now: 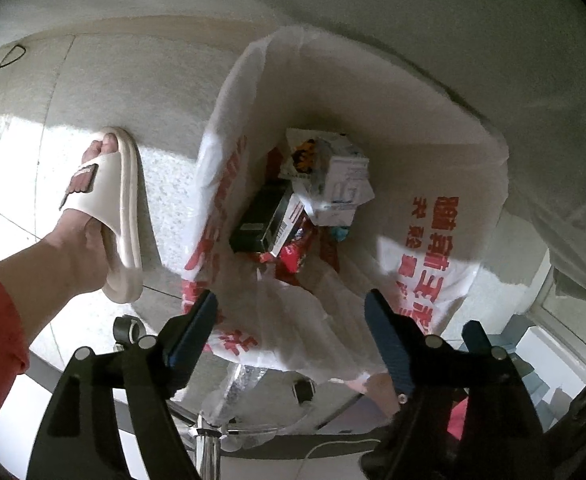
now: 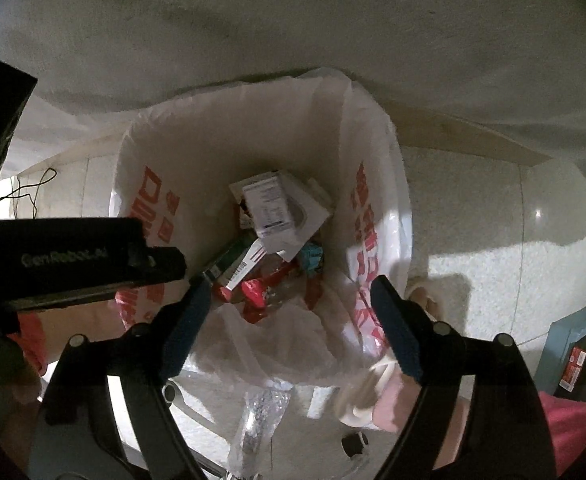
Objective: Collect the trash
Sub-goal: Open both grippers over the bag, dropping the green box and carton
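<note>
- Left wrist view: left tongs [image 1: 289, 320] open, nothing between them, over the near rim of the white plastic bag with red print [image 1: 433, 248]; boxes and red wrappers [image 1: 293, 216] lie in its bottom, ahead and below.
- Right wrist view: right tongs [image 2: 289, 300] open and empty, pointing straight down into the bag mouth [image 2: 229, 152]; trash pile [image 2: 269, 240] directly beneath, so the right hand seems nearer.

Wide mouth of white plastic bag with red lettering [image 2: 373, 216] stands open from above; clear drop down its middle. Bottom crowded: white printed carton [image 2: 277, 212], black box [image 1: 261, 216], red wrappers [image 2: 253, 292]. Beside the bag: foot in cream slide sandal [image 1: 109, 208]. Black body of left gripper [image 2: 73, 256] juts across the bag's rim.
</note>
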Motion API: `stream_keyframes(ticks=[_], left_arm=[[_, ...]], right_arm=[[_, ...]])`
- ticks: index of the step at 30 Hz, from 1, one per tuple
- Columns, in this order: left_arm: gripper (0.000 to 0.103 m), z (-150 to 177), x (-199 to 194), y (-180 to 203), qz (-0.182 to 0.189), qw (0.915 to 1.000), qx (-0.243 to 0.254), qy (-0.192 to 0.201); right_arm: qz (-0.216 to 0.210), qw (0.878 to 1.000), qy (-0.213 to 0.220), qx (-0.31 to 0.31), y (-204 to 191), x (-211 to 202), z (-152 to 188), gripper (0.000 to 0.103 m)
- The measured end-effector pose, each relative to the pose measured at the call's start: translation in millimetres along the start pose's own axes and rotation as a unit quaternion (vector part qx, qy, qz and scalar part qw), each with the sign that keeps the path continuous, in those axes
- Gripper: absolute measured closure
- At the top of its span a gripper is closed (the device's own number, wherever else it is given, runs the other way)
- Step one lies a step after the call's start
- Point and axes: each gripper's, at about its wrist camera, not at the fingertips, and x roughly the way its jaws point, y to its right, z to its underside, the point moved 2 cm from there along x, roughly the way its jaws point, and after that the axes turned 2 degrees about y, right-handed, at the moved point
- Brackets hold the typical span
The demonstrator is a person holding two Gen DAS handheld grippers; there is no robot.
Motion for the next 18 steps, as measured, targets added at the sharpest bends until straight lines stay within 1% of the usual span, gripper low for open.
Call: stream_keyframes(ticks=[4, 6, 9, 11, 14, 16, 18], left_arm=[[0.021, 5, -17, -1, -0.015, 0.9994, 0.016, 0.025], [0.018, 10, -28, 0, -0.029, 0.9983, 0.03, 0.042], [0.017, 21, -46, 0, -0.046, 0.9954, 0.049, 0.068], [0.017, 27, -56, 0, -0.047, 0.9942, 0.057, 0.078], [0.017, 40, -75, 0, -0.052, 0.9907, 0.071, 0.104], [0.016, 48, -88, 1, -0.055, 0.9877, 0.083, 0.121], [0.016, 58, -106, 3, -0.061, 0.983, 0.095, 0.145]], right_arm=[[0.001, 1.0, 0.01, 0.013, 11, -19, 0, 0.023], [-0.002, 0.999, 0.02, 0.025, 17, -32, 0, 0.02], [-0.004, 0.998, 0.042, 0.042, 23, -53, 1, 0.017], [-0.006, 0.997, 0.058, 0.049, 25, -70, 1, 0.014], [-0.012, 0.996, 0.081, 0.042, 20, -97, 4, 0.014], [-0.008, 0.995, 0.096, 0.029, 15, -113, 9, 0.01], [-0.004, 0.994, 0.111, 0.018, 10, -130, 13, 0.009]])
